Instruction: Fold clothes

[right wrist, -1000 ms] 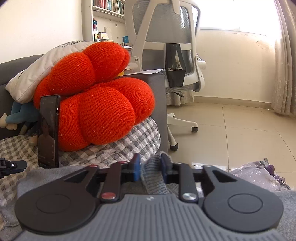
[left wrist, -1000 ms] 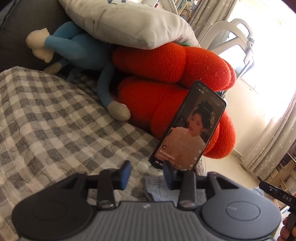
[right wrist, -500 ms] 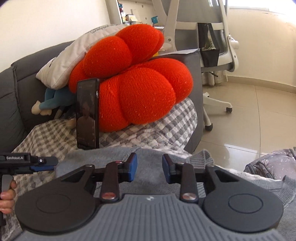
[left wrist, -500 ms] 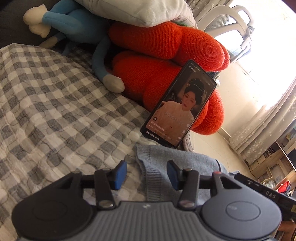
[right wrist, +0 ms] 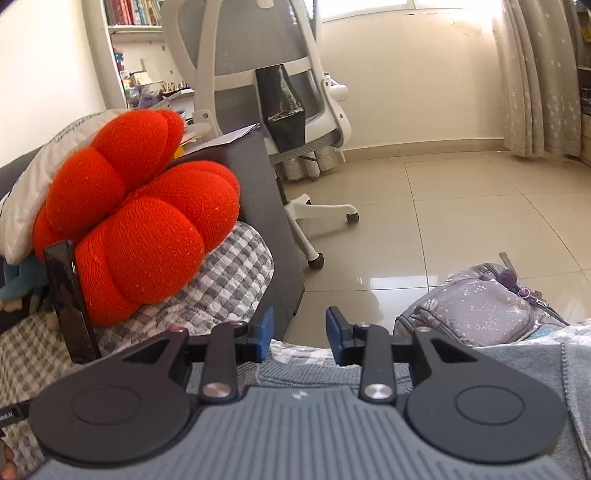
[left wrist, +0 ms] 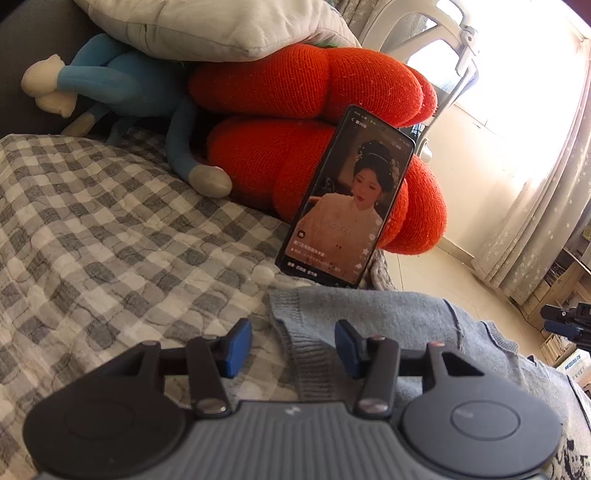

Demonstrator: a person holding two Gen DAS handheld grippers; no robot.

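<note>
A grey-blue knitted sweater (left wrist: 406, 325) lies spread on the checked blanket (left wrist: 92, 240) of a sofa. My left gripper (left wrist: 293, 347) hangs just above the sweater's ribbed left edge. Its jaws are opening, the blue pads stand wide apart and neither presses the knit, which runs under the gap. In the right wrist view the same sweater (right wrist: 295, 369) lies under my right gripper (right wrist: 300, 338) at the sofa's front edge. These jaws are opening too, and only the floor shows between the pads. The right gripper's tip (left wrist: 565, 321) shows at the left view's right edge.
A phone (left wrist: 347, 206) playing a video leans on an orange knitted cushion (left wrist: 295, 96), just beyond the sweater. Behind are a blue plush toy (left wrist: 122, 85) and a white pillow (left wrist: 207, 26). A starry backpack (right wrist: 480, 302) and an office chair (right wrist: 258, 74) stand on the tiled floor.
My right gripper was shut on a fold of the sweater, let it go and swung right toward the floor. My left gripper drew back from the phone, and the sweater now lies flat.
</note>
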